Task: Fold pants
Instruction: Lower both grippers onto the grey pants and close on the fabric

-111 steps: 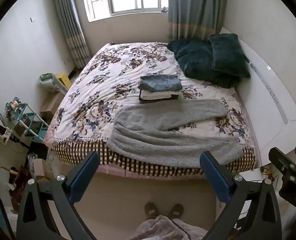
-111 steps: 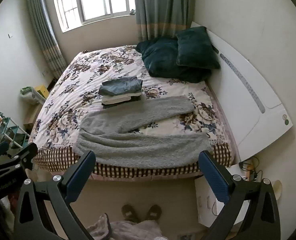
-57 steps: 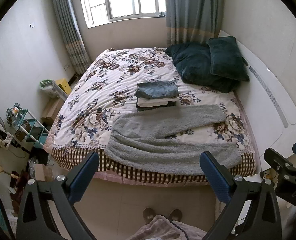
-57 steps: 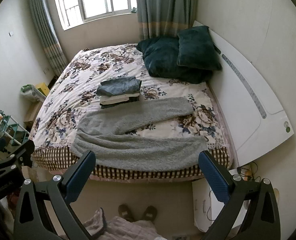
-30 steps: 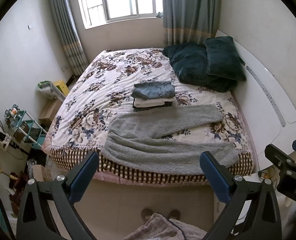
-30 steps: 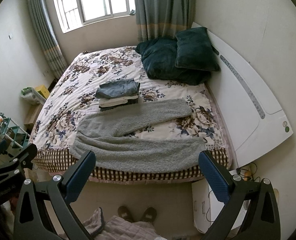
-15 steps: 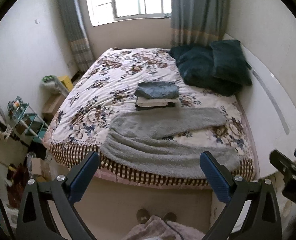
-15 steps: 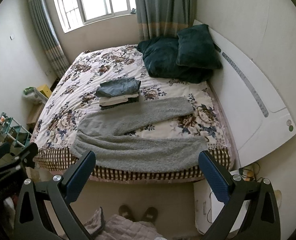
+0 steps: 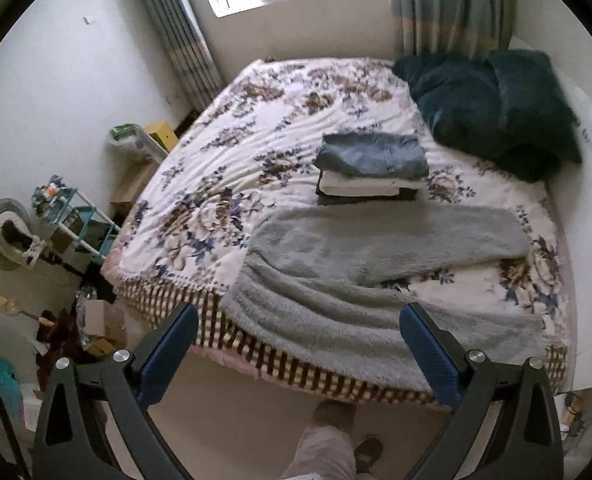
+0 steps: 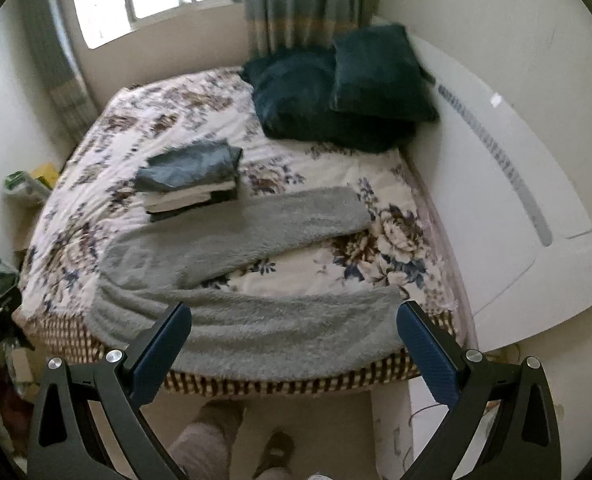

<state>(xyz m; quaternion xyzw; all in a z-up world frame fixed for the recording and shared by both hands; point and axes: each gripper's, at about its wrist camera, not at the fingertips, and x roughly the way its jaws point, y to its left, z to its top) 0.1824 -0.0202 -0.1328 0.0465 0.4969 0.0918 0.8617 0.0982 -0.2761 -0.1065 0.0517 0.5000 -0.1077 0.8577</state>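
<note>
Grey fleece pants (image 9: 351,276) (image 10: 232,276) lie spread on the floral bed (image 9: 232,168) (image 10: 108,168), waist to the left, legs splayed apart to the right. The nearer leg runs along the bed's front edge and hangs a little over it. My left gripper (image 9: 297,350) hovers open above the floor just short of that edge, holding nothing. In the same way my right gripper (image 10: 294,346) stands open and empty in front of the near leg. The person's legs and shoes (image 9: 331,416) show below.
A stack of folded clothes (image 9: 371,168) (image 10: 192,180) sits behind the pants. Dark green pillows (image 9: 491,112) (image 10: 347,92) lean by the white headboard (image 10: 507,208). A teal rack (image 9: 76,224), boxes and clutter crowd the floor at left. A white cabinet (image 10: 391,428) stands at the bed's right corner.
Both grippers have moved closer to the bed and the pants fill more of each view. The person's legs have stepped forward. Both grippers stay open.
</note>
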